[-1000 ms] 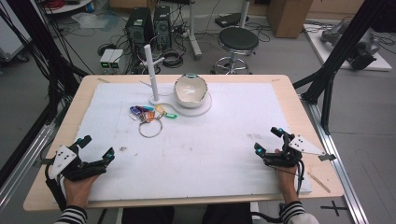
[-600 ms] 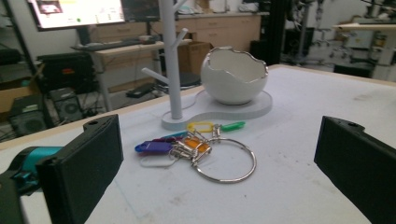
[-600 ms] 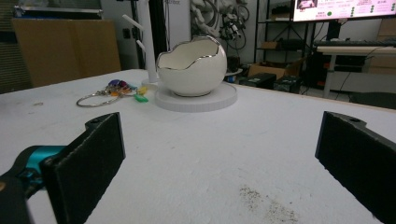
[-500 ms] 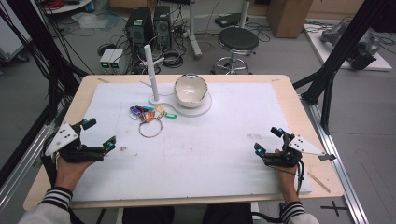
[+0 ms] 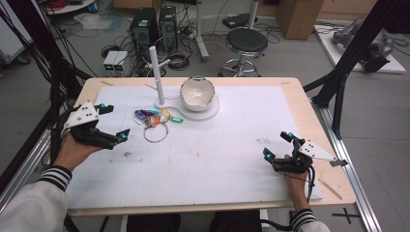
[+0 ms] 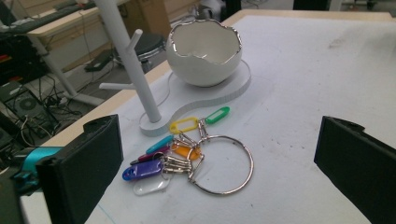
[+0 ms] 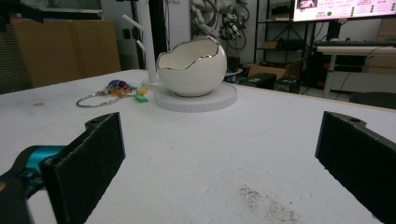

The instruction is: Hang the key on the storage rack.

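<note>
Both pairs of jaws are standing wide apart and holding nothing. You are holding your left gripper (image 5: 107, 123) above the left side of the bench (image 5: 309, 116), aiming it toward the key ring (image 6: 223, 164), which is lying flat on the white mat (image 5: 232, 154) between the jaws in the left gripper view. The bunch of coloured tags (image 6: 161, 158) is fanning out from the ring toward the left bench edge, so the long axis of the bundle is running roughly left to right across the bench in the high view, ring end toward the middle. Just beyond it the white peg stand (image 5: 155, 72) is rising upright from the curved white base (image 6: 233, 91), and the eggshell-shaped bowl (image 5: 197, 92) is sitting on the same base.

The left gripper view is showing you the separate tags: green, yellow, orange, teal, purple, blue and a clear one. From the high view they are blurring into one small cluster. The right gripper view is looking low across the mat, showing the bowl side-on with the ring well behind and left of it.

You are resting your right gripper (image 5: 278, 147) near the right front of the mat, where it was a second ago. Your left gripper is now farther forward and raised compared with a second ago, nearer the ring.
</note>
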Available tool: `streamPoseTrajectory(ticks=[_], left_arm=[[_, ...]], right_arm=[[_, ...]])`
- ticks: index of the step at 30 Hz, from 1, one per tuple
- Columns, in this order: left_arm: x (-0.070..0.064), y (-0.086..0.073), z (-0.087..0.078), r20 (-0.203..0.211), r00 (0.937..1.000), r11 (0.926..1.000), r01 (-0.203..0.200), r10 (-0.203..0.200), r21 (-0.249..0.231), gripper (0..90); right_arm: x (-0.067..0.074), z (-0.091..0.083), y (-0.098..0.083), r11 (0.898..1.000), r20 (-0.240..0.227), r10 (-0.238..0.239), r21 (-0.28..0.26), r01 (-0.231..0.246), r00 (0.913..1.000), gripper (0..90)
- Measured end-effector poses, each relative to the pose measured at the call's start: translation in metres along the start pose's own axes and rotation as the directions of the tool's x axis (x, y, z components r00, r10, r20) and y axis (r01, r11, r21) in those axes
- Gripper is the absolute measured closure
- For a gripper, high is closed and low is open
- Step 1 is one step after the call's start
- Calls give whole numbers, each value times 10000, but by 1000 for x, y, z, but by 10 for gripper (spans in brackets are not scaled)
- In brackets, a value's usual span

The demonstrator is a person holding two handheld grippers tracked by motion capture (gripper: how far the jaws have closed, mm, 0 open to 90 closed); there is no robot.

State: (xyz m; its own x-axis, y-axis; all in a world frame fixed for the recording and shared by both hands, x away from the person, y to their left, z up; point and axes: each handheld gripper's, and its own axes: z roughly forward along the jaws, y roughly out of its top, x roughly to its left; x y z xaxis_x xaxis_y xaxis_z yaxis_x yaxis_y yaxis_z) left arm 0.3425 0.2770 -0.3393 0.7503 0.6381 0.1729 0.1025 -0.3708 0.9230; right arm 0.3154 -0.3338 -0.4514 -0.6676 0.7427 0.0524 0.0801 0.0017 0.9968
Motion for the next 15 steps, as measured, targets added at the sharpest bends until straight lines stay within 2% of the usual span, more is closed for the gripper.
streamPoseTrajectory(ticks=[4, 6, 7, 11, 15], left_arm=[[2, 11, 11, 414, 9984, 9978, -413, 391, 524, 17], [3, 18, 19, 706, 9948, 9918, -797, 728, 1003, 17], [3, 18, 19, 706, 9948, 9918, -797, 728, 1003, 17], [4, 26, 30, 1006, 9908, 9825, -1051, 902, 1537, 17], [4, 33, 41, 1388, 9840, 9684, -1393, 1120, 2066, 17]], right_arm=[[0, 0, 0, 10000, -14, 19, 3, -19, 10000, 9], [0, 0, 0, 10000, -1, 7, -1, -7, 10000, 9], [0, 0, 0, 10000, -1, 7, -1, -7, 10000, 9], [0, 0, 0, 10000, -1, 0, -2, 0, 10000, 9], [0, 0, 0, 10000, 4, 16, 12, -16, 10000, 9]])
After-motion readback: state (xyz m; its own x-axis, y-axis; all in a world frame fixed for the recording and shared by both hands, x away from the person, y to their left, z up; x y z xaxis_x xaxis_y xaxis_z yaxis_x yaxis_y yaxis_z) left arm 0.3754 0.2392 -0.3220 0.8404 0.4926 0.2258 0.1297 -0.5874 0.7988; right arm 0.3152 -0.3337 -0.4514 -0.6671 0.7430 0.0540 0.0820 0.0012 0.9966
